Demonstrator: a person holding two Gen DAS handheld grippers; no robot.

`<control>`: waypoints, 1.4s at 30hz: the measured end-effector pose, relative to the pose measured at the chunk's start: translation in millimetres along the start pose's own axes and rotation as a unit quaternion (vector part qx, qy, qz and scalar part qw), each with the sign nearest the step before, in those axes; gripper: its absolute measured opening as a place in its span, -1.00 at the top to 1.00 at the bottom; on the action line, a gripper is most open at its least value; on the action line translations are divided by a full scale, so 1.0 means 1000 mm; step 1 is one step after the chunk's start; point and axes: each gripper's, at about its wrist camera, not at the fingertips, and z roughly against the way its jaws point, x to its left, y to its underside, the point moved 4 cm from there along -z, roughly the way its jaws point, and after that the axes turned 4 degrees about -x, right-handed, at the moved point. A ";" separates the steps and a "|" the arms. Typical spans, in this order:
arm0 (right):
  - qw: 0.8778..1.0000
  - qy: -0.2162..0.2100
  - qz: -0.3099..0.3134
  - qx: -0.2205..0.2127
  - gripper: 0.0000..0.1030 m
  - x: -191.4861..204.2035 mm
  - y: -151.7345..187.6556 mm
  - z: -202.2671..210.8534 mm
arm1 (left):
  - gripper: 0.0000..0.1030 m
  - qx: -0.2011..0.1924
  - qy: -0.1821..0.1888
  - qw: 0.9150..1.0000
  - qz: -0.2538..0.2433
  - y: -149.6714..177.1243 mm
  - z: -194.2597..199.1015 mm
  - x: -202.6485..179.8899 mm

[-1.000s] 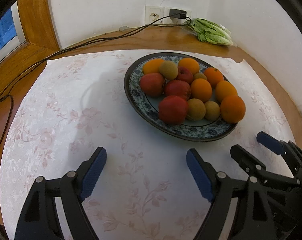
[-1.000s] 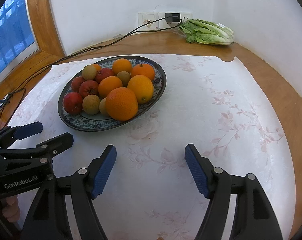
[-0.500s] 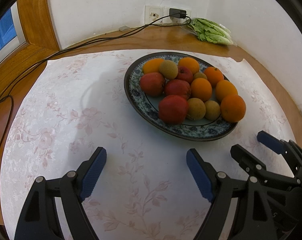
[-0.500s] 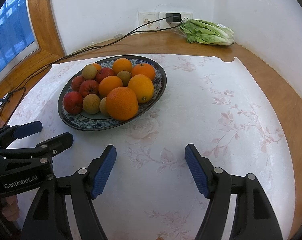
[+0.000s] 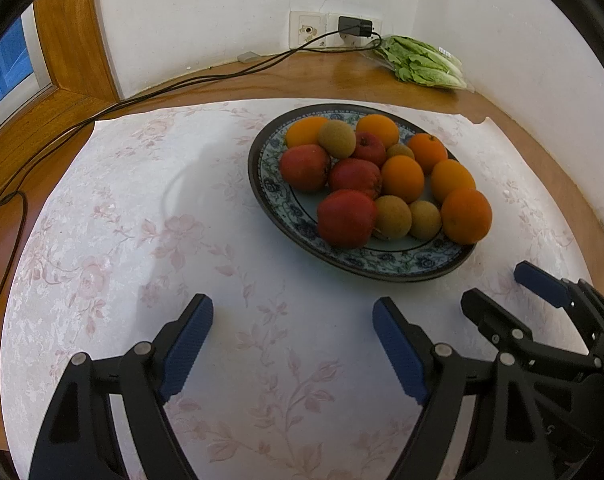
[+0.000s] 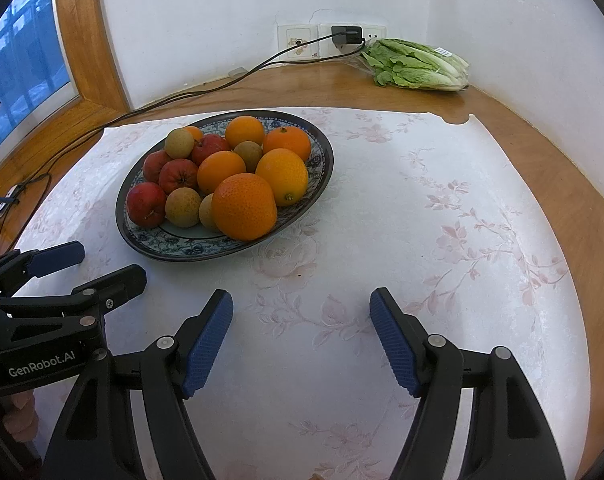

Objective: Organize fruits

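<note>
Oranges (image 5: 402,179): five; apples (image 5: 346,218): four; kiwis (image 5: 392,216): four.

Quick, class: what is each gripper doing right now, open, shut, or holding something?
Left gripper: open, holding nothing.
Right gripper: open, holding nothing.

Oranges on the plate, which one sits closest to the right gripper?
The big orange at the plate's near rim, in front of the other oranges.
</note>
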 end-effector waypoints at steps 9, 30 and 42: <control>1.000 0.000 0.000 0.000 -0.42 0.000 0.000 0.000 | -0.66 0.000 0.000 1.000 0.001 0.000 0.000 0.000; 1.000 -0.001 -0.003 0.001 -0.43 0.000 0.000 -0.001 | -0.65 0.000 0.005 1.000 0.005 0.001 0.001 0.001; 1.000 -0.001 -0.003 0.001 -0.43 0.001 -0.001 -0.001 | -0.65 0.001 0.004 1.000 0.005 0.000 0.001 0.000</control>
